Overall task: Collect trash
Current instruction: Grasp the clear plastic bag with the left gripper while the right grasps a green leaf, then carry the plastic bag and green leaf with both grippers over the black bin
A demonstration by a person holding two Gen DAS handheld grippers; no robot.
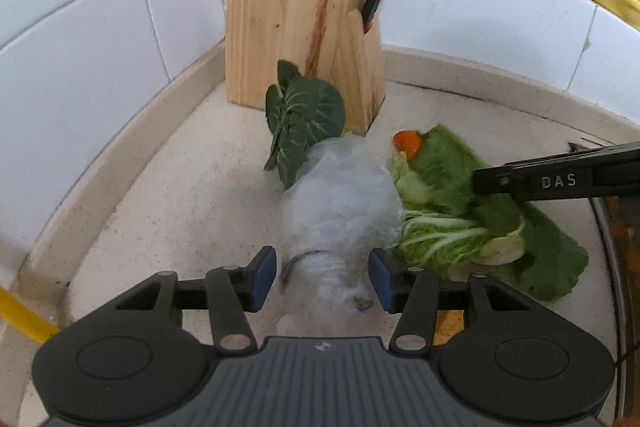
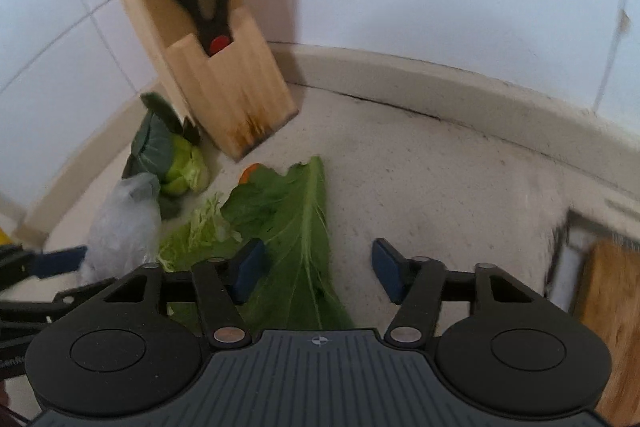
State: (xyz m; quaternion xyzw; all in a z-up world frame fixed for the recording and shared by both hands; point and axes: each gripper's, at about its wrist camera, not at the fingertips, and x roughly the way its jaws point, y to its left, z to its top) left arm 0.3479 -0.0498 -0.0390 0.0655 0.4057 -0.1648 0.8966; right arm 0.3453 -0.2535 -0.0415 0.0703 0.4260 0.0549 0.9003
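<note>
While your left gripper (image 1: 322,277) sits half open around the plastic bag (image 1: 340,195) (not squeezing it), your right gripper (image 2: 316,267) hangs half open over the big leaf (image 2: 296,227), so nothing is picked up yet.

On the worktop (image 1: 168,195), the knife block (image 1: 296,7) stands at the back against the tiled wall (image 1: 80,27). Before it lies a plastic bag (image 1: 340,195), a dark leaf (image 1: 304,115) at its far end. To the bag's right lie cabbage leaves (image 1: 452,227), with a small tomato (image 1: 407,142) behind them.
</note>
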